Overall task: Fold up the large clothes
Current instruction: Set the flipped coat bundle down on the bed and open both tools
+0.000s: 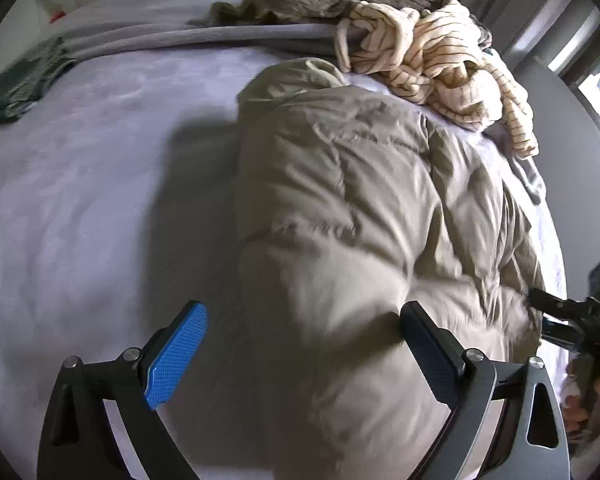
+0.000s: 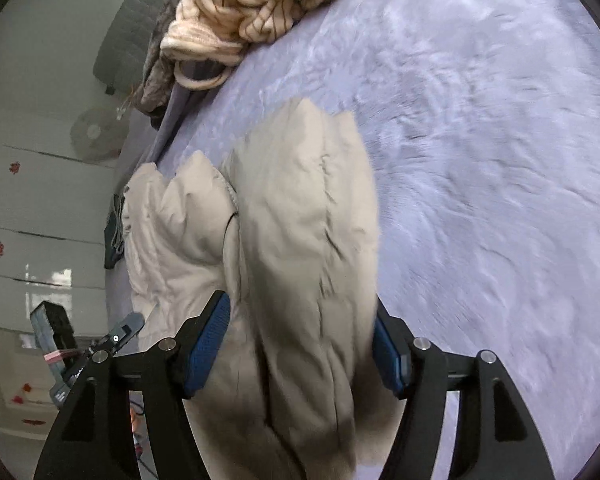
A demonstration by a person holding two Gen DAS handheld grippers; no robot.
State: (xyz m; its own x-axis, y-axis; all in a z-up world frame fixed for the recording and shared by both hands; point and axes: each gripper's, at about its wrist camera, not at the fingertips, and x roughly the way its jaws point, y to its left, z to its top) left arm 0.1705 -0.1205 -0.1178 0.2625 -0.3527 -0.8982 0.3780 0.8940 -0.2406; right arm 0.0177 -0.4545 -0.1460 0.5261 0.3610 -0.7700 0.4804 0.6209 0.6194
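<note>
- Lying bunched on the lilac bedspread (image 1: 80, 200), the beige puffer jacket (image 1: 360, 200) fills the middle of both views
- left gripper (image 1: 304, 348) spread wide at lower centre, gripping nothing, jacket edge between its fingers
- right gripper (image 2: 302, 348) parted around a jacket fold, pads not pressing
- striped garment (image 1: 432, 64) heaped at upper right

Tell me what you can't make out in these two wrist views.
- Beige puffer jacket: left view, near end cut off by frame edge and left gripper.
- Right gripper: right view, motion blur hides whether pads press the jacket.
- Striped garment: tangled, type unclear.
- Dark cloth: cut off by the rim.
</note>
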